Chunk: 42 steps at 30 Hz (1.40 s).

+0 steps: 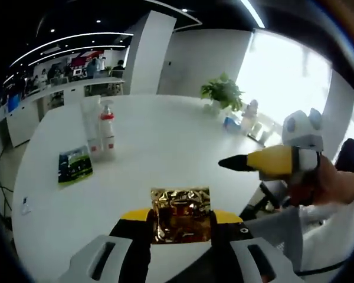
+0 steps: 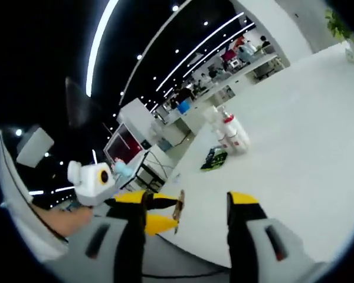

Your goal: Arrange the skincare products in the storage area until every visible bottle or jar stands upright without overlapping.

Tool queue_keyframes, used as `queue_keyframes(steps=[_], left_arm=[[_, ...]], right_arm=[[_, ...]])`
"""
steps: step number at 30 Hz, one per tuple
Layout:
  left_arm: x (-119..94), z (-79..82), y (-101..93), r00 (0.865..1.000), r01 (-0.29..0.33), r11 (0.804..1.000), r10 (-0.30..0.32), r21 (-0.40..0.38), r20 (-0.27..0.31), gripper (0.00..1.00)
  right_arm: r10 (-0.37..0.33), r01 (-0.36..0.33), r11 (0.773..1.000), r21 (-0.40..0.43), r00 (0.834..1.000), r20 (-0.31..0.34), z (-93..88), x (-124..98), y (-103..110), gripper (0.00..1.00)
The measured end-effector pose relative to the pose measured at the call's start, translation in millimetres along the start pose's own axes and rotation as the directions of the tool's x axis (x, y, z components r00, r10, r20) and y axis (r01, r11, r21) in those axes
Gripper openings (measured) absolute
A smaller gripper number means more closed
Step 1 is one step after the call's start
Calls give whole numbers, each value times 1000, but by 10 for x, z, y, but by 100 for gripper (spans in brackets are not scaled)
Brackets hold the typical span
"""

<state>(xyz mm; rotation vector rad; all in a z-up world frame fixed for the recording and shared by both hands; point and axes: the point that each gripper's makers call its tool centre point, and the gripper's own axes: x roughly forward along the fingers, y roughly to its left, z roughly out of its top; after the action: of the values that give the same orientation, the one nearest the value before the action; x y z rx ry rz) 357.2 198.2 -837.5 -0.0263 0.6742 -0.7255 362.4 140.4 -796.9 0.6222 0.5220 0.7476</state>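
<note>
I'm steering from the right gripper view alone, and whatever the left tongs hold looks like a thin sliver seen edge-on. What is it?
Observer: In the left gripper view it faces the camera. It is a crinkled gold foil sachet, clamped between the left tongs.
Operator: Are my right tongs touching it?
Observer: No. The right tongs hang over the white table, apart from the sachet. In that view they sit to its upper right, with the tips pointing left.
</note>
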Motion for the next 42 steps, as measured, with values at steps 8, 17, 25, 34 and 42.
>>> queue_keyframes(steps=[8, 17, 25, 34, 42], left_arm=[[-141, 2, -126, 1000, 1, 997, -3, 77, 23, 40], [-241, -20, -369, 998, 48, 987, -53, 151, 28, 40], [-262, -36, -346, 999, 44, 980, -47, 194, 14, 40], [-248, -50, -351, 999, 48, 967, -49, 249, 1, 41], [-296, -55, -325, 989, 143, 981, -146, 128, 15, 49]], right_arm=[[83, -68, 991, 114, 987, -134, -343, 158, 182, 51], [102, -63, 984, 167, 966, -237, -568, 281, 247, 29], [137, -80, 976, 203, 947, -289, -673, 275, 321, 14], [172, -105, 971, 216, 931, -322, -696, 266, 342, 3], [202, -138, 970, 198, 913, -354, -662, 205, 295, 2]])
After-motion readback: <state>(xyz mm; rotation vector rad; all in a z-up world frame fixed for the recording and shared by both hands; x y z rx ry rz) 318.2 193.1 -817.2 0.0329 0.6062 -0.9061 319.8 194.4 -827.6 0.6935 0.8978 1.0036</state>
